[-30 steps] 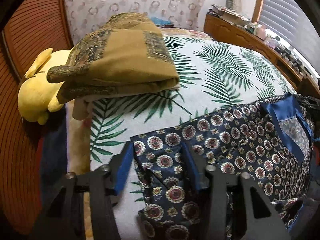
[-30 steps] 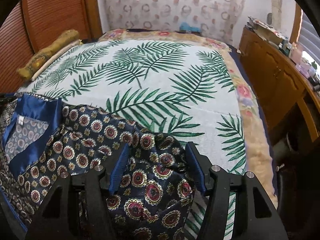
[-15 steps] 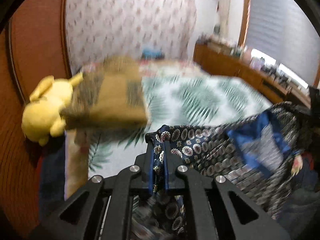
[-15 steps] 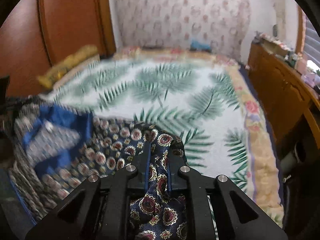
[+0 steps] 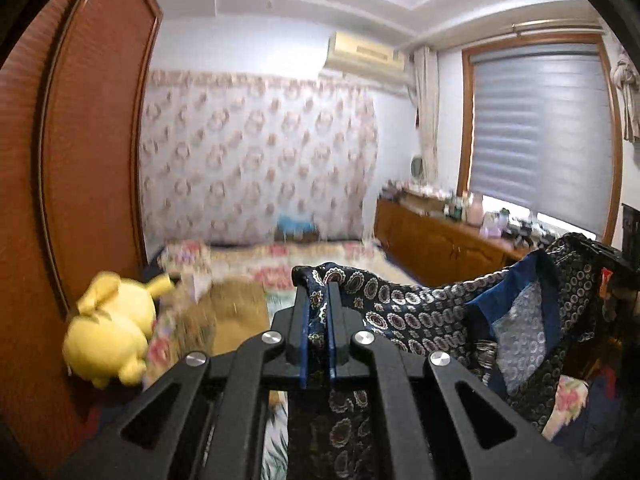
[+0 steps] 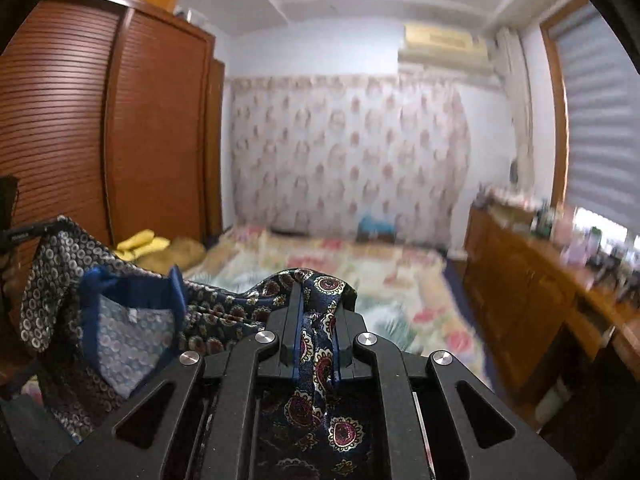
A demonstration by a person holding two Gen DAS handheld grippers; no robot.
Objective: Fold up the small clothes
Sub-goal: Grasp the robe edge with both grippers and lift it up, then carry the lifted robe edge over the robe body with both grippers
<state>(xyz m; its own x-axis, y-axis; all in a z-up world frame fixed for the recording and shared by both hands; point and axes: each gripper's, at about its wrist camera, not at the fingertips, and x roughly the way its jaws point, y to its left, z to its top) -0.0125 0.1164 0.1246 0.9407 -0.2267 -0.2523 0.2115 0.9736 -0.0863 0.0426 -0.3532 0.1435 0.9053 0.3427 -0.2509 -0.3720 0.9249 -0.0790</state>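
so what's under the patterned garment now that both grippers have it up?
The navy patterned garment hangs lifted between both closed jaws. Below and behind it, the bed's floral cover shows; the leaf-print area directly beneath is mostly hidden by the drape and grippers.

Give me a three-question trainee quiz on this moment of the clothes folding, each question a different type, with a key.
1. True or false: the left tool is open, clear of the patterned navy garment.
2. Multiple choice: what does the right tool grip? A) the yellow plush toy B) the patterned navy garment C) nothing
3. Fill in: the garment's blue-edged lining panel shows on the ___ side of the right wrist view.

Key: 1 false, it is shut on the fabric; 2 B; 3 left.
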